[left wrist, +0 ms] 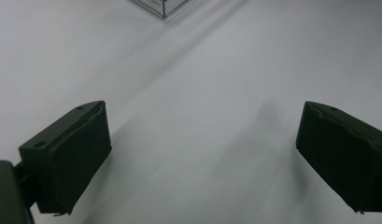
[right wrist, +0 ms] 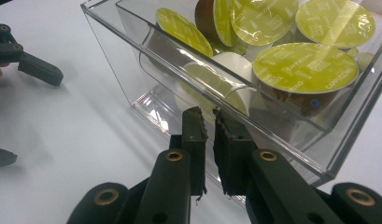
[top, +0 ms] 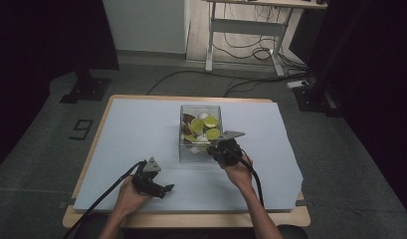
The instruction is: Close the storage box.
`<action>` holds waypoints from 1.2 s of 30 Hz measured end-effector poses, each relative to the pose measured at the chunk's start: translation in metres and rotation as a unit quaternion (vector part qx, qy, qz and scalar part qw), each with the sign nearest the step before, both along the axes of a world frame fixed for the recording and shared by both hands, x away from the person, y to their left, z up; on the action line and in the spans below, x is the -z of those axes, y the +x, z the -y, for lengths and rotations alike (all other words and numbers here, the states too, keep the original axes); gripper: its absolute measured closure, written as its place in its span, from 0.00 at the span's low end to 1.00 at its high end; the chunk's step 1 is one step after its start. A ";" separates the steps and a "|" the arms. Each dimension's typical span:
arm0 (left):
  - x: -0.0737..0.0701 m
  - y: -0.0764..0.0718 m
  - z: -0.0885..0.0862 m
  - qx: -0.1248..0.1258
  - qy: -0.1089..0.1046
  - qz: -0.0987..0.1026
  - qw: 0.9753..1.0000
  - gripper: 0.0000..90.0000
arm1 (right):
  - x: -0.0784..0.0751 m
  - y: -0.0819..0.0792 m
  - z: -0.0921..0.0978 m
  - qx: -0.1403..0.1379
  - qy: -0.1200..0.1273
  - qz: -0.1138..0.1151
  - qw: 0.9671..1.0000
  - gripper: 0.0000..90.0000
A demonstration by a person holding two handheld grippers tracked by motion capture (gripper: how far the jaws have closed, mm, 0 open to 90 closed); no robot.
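Right gripper (right wrist: 209, 122) jaws nearly closed at clear box (top: 200, 133) wall, mid-table; left gripper (top: 167, 188) jaws spread above pale sheet (top: 141, 124), near edge; dark room.

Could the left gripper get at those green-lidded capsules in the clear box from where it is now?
Probably yes. The left gripper has its jaws wide apart over bare table, with nothing between it and the clear box. The box is open on top, though the right gripper crowds its near wall.
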State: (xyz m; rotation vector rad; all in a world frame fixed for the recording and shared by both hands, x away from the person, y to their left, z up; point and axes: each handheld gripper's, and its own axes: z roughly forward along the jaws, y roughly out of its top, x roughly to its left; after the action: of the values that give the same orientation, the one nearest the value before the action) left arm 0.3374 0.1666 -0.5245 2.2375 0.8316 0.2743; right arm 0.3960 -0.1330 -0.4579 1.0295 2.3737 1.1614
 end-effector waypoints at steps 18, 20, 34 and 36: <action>0.003 -0.001 -0.001 -0.009 0.037 0.003 0.999 0.01 | 0.001 0.000 -0.002 -0.003 0.002 -0.006 1.000 0.81; 0.003 0.000 -0.001 -0.011 0.035 0.001 0.999 0.00 | 0.002 -0.001 -0.003 -0.007 -0.006 -0.012 1.000 0.75; 0.004 0.000 -0.002 -0.011 0.033 0.000 0.999 0.00 | 0.002 -0.011 0.000 -0.019 -0.043 -0.015 0.999 0.41; 0.004 0.000 -0.002 -0.011 0.033 0.001 0.999 0.00 | 0.001 -0.013 0.001 -0.022 -0.044 -0.016 0.999 0.41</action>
State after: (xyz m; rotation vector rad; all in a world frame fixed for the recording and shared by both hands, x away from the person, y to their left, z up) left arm 0.3371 0.1682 -0.5285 2.2896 0.8593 0.3183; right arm 0.3833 -0.1344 -0.4590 0.9783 2.4606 1.0537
